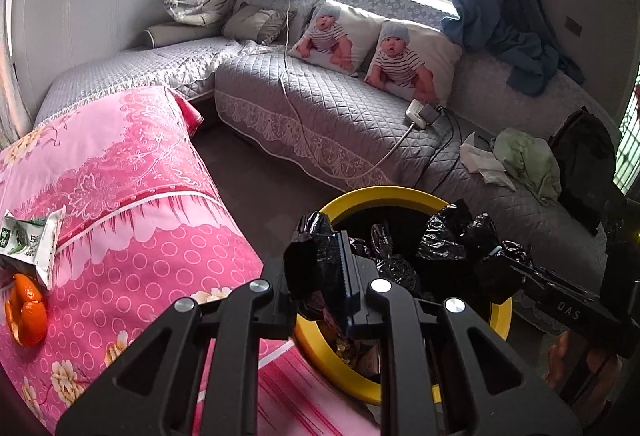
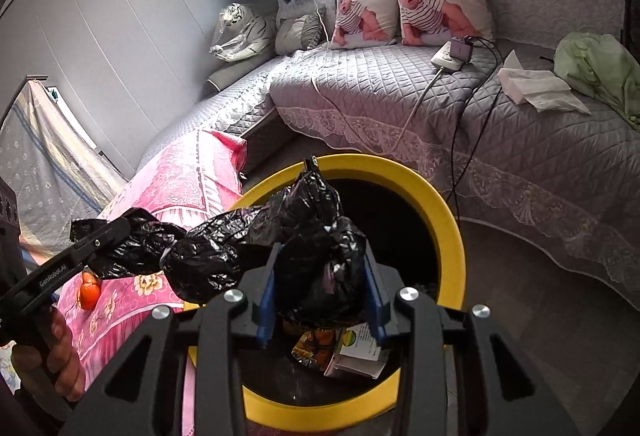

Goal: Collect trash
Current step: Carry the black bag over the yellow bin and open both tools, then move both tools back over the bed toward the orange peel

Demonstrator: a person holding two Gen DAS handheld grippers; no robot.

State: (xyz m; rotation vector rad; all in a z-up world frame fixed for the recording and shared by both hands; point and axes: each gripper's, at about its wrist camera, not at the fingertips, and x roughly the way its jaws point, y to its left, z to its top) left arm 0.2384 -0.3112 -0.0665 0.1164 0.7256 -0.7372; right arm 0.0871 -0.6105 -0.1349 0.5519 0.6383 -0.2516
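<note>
A yellow-rimmed trash bin [image 1: 384, 194] [image 2: 448, 212] stands on the floor, lined with a black trash bag [image 1: 452, 236] [image 2: 224, 248]. My left gripper [image 1: 347, 272] is shut on the bag's left edge and holds it above the rim. My right gripper [image 2: 320, 276] is shut on a bunched part of the bag over the bin; it also shows in the left wrist view [image 1: 520, 268]. Wrappers and a small box [image 2: 356, 352] lie inside the bin. A green-white snack wrapper [image 1: 32, 240] and orange peel [image 1: 26, 310] [image 2: 89, 290] lie on the pink cloth.
A table with a pink floral cloth [image 1: 132, 196] stands left of the bin. A grey quilted sofa [image 1: 320, 104] wraps behind, with baby-print cushions [image 1: 404, 56], a power strip with cables [image 1: 420, 114], white tissues [image 2: 532, 84] and a green cloth [image 2: 600, 72].
</note>
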